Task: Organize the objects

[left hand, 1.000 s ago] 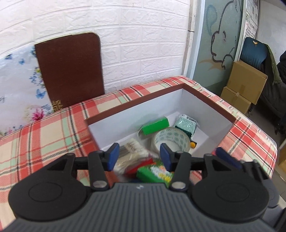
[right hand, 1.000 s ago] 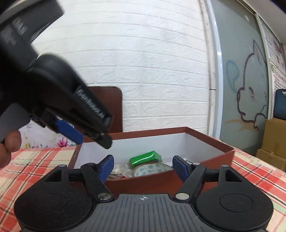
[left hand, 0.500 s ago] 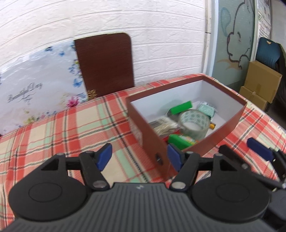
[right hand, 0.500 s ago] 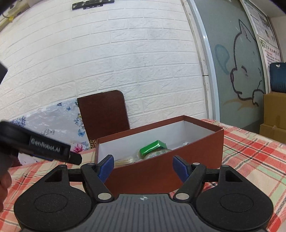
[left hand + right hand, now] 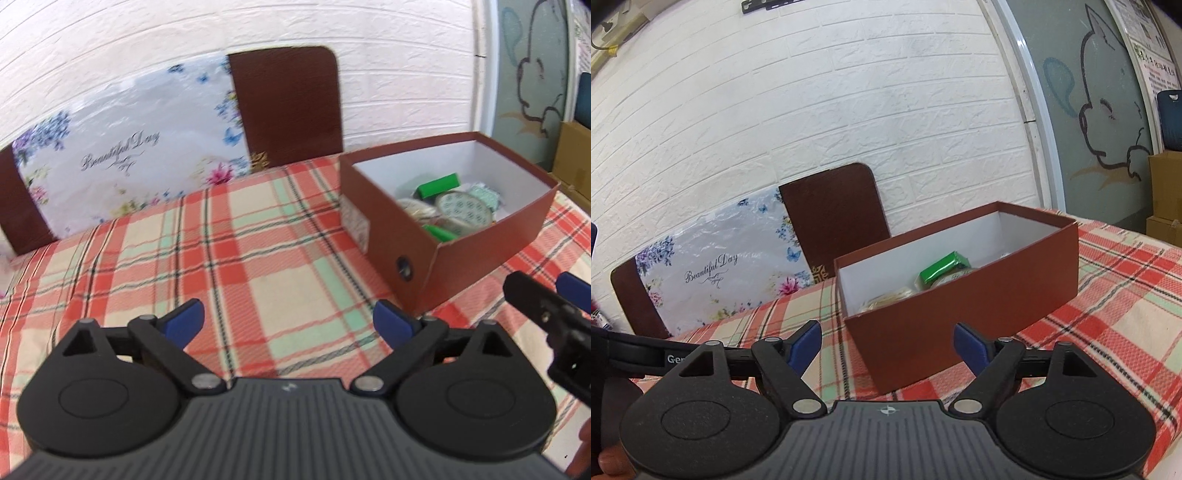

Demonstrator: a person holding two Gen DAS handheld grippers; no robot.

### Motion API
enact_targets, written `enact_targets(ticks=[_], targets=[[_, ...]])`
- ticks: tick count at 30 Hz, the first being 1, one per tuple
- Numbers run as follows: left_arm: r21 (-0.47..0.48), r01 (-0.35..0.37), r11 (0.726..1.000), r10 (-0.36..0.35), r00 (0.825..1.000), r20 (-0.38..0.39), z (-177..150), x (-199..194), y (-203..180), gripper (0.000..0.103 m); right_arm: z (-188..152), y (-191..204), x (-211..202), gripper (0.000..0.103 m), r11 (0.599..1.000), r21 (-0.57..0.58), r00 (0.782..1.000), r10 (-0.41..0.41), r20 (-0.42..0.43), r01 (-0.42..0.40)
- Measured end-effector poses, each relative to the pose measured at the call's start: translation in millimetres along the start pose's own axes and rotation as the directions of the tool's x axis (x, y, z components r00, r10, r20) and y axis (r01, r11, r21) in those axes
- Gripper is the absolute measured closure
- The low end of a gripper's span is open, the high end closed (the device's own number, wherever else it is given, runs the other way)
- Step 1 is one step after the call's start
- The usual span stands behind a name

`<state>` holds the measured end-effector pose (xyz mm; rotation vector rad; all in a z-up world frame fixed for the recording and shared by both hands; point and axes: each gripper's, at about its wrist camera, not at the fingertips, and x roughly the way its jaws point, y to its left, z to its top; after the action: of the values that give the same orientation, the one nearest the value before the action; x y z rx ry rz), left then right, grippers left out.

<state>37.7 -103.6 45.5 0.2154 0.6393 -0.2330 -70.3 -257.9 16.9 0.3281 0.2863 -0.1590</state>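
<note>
Nearest, the left gripper (image 5: pixel 288 320) and right gripper (image 5: pixel 887 342) hover over the plaid bench (image 5: pixel 258 258), jaws spread wide and empty. Beyond them sits the brown box (image 5: pixel 979 317) — holding a green packet (image 5: pixel 438 185) and tape roll (image 5: pixel 464 210) — with a floral board (image 5: pixel 125 155) leaning on the wall behind.

Bright, even light fills the room, soft enough that shadows stay faint; the brown box (image 5: pixel 476 258) casts only a thin dark edge onto the plaid tablecloth (image 5: pixel 258 258); the white brick wall (image 5: pixel 849 110) is evenly lit, with no glare; the left wrist view is smeared with motion blur, its cloth lines soft; the right wrist view is crisper; both bend hard at the edges, curving the brick courses.
</note>
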Motion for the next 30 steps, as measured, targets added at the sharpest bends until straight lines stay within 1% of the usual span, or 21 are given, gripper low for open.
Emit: enact_targets(ticks=[3,5,10,20,26,30], targets=[[-0.014,-0.018,1.000,0.017,1.000,-0.024,-7,2,7,0.003,-1,7,-2,0.023,1.000,-0.013,1.000,0.007,-0.007,-0.007],[-0.022,-0.034,0.999,0.033,0.999,-0.037,-13,3,11,0.000,-2,13,-4,0.021,1.000,-0.016,1.000,0.006,-0.008,-0.006],[-0.024,-0.050,0.998,0.048,0.997,-0.064,-23,7,17,0.000,-5,23,-7,0.021,1.000,-0.015,1.000,-0.003,-0.011,0.002],[-0.005,-0.076,0.997,0.075,0.994,-0.077,-32,10,23,0.000,-9,32,-3,0.020,1.000,-0.010,1.000,-0.009,-0.025,0.009],[-0.006,-0.083,0.997,0.083,0.993,-0.083,-34,12,24,0.000,-10,30,-2,0.018,1.000,0.001,0.999,-0.016,-0.031,0.016],[0.010,-0.093,0.996,0.093,0.991,-0.101,-37,15,23,0.000,-13,31,-1,0.018,1.000,0.007,0.999,-0.019,-0.042,0.019]])
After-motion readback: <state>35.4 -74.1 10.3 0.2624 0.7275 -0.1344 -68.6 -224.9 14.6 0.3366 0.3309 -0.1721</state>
